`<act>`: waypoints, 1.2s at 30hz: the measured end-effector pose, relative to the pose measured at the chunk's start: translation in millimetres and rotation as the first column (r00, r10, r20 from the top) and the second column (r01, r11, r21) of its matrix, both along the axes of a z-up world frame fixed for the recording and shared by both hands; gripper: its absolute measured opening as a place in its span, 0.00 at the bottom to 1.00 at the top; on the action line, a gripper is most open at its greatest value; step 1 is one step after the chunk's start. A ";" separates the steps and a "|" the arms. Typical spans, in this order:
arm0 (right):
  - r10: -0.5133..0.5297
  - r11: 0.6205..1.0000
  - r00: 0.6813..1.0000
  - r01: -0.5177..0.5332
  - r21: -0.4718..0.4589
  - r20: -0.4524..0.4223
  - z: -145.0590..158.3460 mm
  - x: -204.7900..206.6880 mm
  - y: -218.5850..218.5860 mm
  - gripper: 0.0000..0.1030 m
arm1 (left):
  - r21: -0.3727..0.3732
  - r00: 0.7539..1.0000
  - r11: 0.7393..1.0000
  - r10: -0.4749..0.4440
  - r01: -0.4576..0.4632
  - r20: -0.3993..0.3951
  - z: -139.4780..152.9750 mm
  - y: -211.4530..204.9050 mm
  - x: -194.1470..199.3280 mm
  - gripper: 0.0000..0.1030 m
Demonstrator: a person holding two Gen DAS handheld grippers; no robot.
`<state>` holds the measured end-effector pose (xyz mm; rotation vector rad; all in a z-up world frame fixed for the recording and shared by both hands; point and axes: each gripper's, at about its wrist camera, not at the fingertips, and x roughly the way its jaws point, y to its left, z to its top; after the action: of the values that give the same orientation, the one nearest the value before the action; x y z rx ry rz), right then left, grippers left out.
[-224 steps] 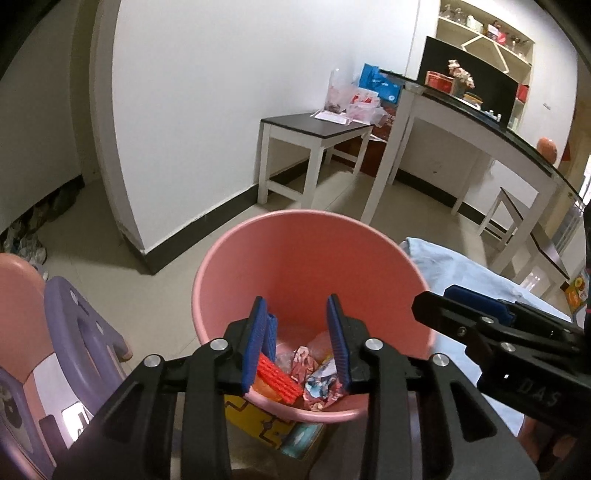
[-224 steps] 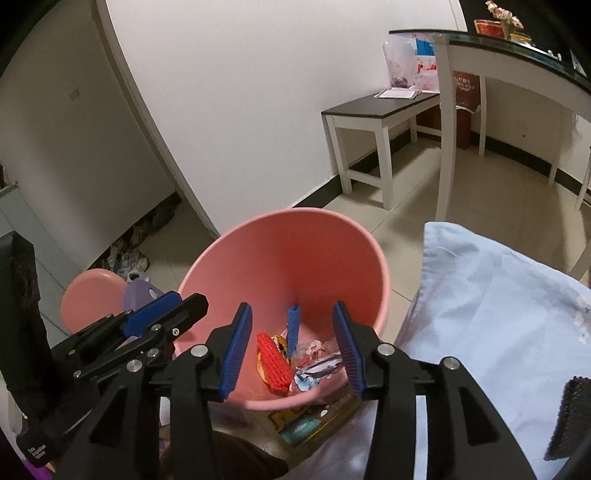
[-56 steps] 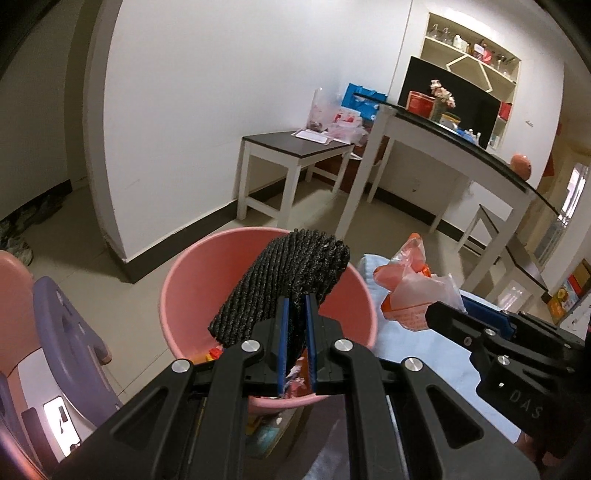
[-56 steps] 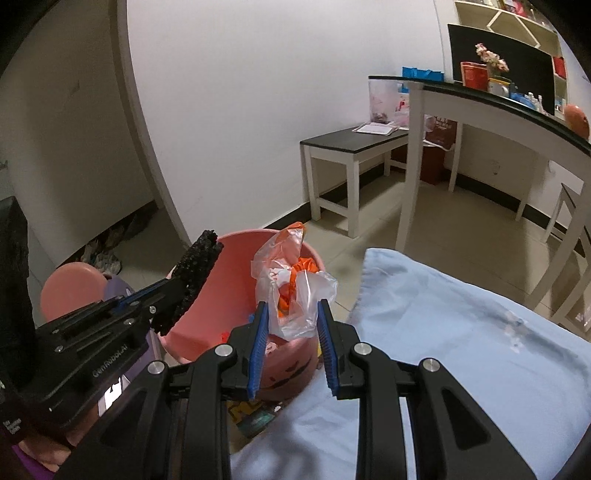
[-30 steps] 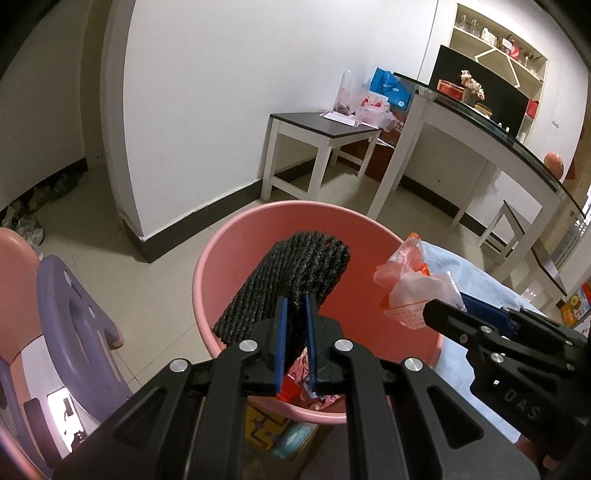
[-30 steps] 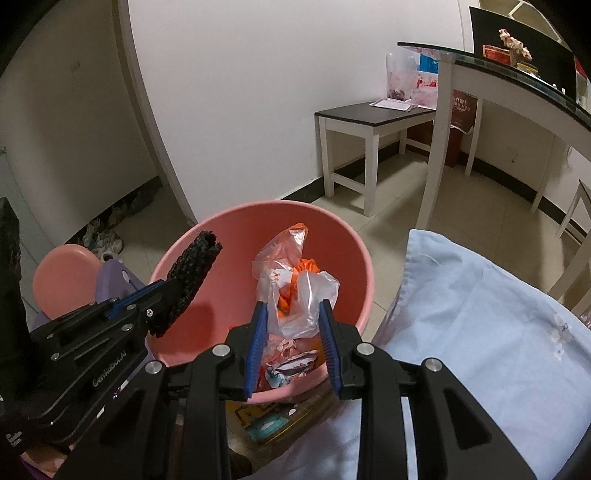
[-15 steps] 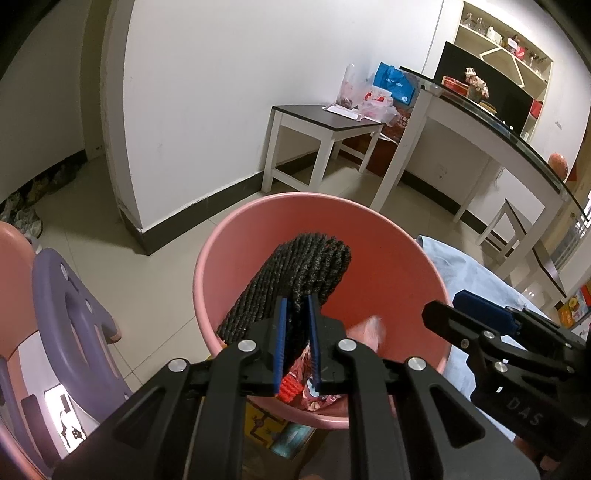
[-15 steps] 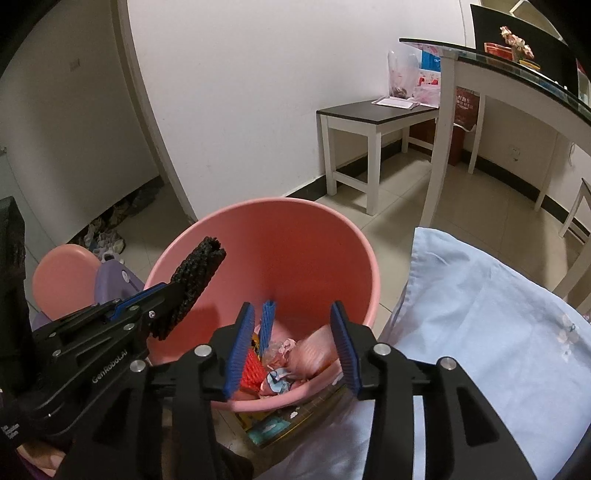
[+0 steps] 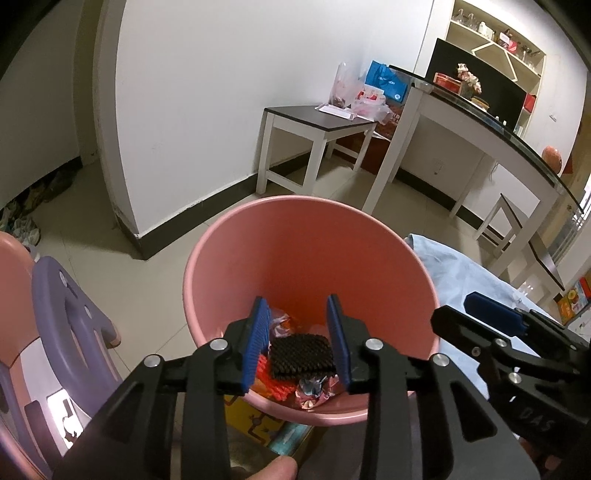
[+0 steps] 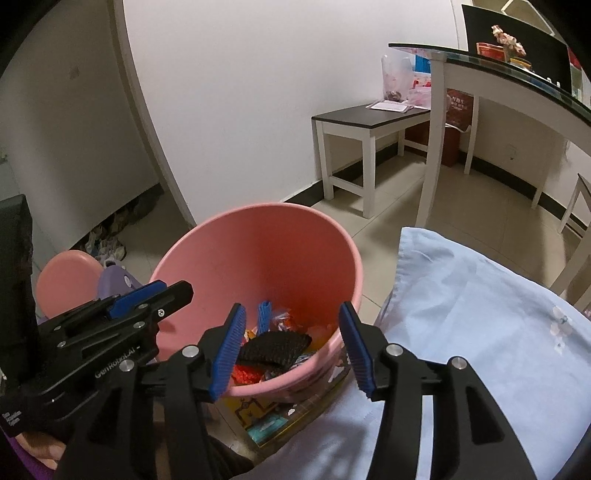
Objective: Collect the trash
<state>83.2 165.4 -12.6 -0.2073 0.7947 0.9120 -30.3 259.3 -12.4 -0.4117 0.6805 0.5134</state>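
A tiled corner with furniture along a white wall.

A low dark-topped side table (image 9: 320,120) with white legs stands against the white wall (image 9: 221,74), carrying papers and plastic bags (image 9: 345,88). Just beside it runs a long glass-topped table (image 9: 491,133) on white legs, a dark screen (image 9: 480,83) and flowers (image 9: 467,75) on it, wall shelves (image 9: 495,35) above. A pale blue cloth (image 10: 480,314) spreads at the right. At the left sits a purple and pink child's chair (image 9: 62,306). Shoes (image 10: 109,242) lie heaped on the floor by the far wall.

Left claw (image 10: 147,299) reads "GenRobot.AI" (right's: "DAS").
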 end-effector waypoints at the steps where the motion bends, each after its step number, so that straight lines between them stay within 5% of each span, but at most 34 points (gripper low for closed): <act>1: -0.003 1.000 1.000 0.003 0.005 0.002 1.4 -0.3 -2.3 0.51 | 0.002 1.000 1.000 0.001 -0.001 0.000 1.0 -0.9 -0.5 0.33; 15: -0.030 0.999 0.999 0.028 0.034 0.043 18.1 -20.5 -39.6 0.63 | 0.039 1.000 0.999 -0.003 0.002 0.026 23.3 -23.5 -9.5 0.33; 36: -0.052 0.996 0.996 0.046 0.079 0.071 36.7 -47.5 -93.6 0.64 | 0.102 0.998 0.994 -0.038 0.034 0.046 49.8 -71.9 -27.7 0.33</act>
<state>35.7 71.8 24.2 -0.1519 0.6931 0.8827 -58.0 187.4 37.4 -0.3154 0.6125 0.5001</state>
